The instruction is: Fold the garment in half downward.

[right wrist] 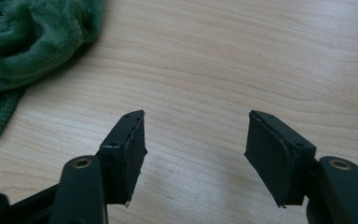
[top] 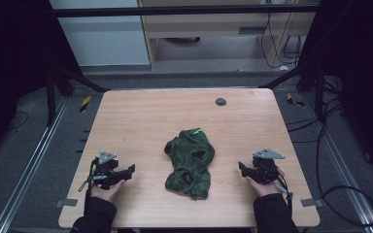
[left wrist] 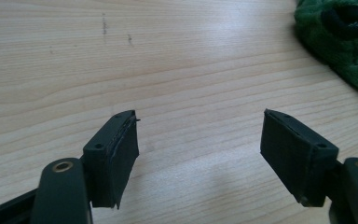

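Either side of the green garment (top: 190, 162), my L gripper (top: 131, 170) & R gripper (top: 242, 168) sat wide, empty; I'd pinch opposite edges, lift evenly.

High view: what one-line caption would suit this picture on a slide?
A crumpled green garment lies on the wooden table between the left gripper and the right gripper, both open and apart from it.

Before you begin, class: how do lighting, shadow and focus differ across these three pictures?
High view: dim, surroundings almost black, the green garment murky. Left gripper view: bright, even light on the table, grain sharp, jaws casting soft shadows. Right gripper view: similar brightness, the garment's edge shading the wood beside it.
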A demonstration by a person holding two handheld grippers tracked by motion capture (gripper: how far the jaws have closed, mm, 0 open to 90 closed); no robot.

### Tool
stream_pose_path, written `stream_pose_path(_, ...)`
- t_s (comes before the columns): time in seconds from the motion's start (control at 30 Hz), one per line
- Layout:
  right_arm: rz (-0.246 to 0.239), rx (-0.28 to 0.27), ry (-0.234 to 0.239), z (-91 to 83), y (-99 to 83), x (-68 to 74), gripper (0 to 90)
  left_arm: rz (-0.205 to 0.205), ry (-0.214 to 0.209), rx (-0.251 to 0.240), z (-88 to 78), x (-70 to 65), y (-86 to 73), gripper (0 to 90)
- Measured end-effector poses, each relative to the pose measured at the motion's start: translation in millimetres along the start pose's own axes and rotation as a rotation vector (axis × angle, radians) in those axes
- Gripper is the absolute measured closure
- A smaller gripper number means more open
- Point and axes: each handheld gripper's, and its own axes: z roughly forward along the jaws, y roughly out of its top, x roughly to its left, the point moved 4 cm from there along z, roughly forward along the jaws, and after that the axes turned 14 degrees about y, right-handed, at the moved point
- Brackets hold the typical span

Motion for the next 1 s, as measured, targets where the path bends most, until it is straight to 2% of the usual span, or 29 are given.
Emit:
stream_pose_path(0.3, -0.014, -0.006, 0.021, -1.9, 1.7, 6.4, 37.8, 0.006, -0.029, -0.026, -6.1, -5.8, 2.0, 30.2)
stream_pose_path(0.47, -0.041, -0.017, 0.043, -3.4, 7.5, 16.7, 37.3, 0.011, -0.048, -0.036, -7.0, -8.0, 4.5, 31.5)
stream_pose_path(0.6, -0.045, -0.033, 0.071, -5.2, 11.9, 23.4, 37.3, 0.02, -0.057, -0.043, -7.1, -10.6, 6.8, 32.7)
stream_pose_path(0.8, -0.056, -0.048, 0.093, -7.5, 18.2, 27.5, 37.5, 0.033, -0.071, -0.05, -6.9, -15.3, 12.7, 33.6)
stream_pose_path(1.0, -0.054, -0.065, 0.113, -9.0, 26.6, 29.8, 37.6, 0.035, -0.073, -0.085, -12.7, -15.3, 22.9, 35.2)
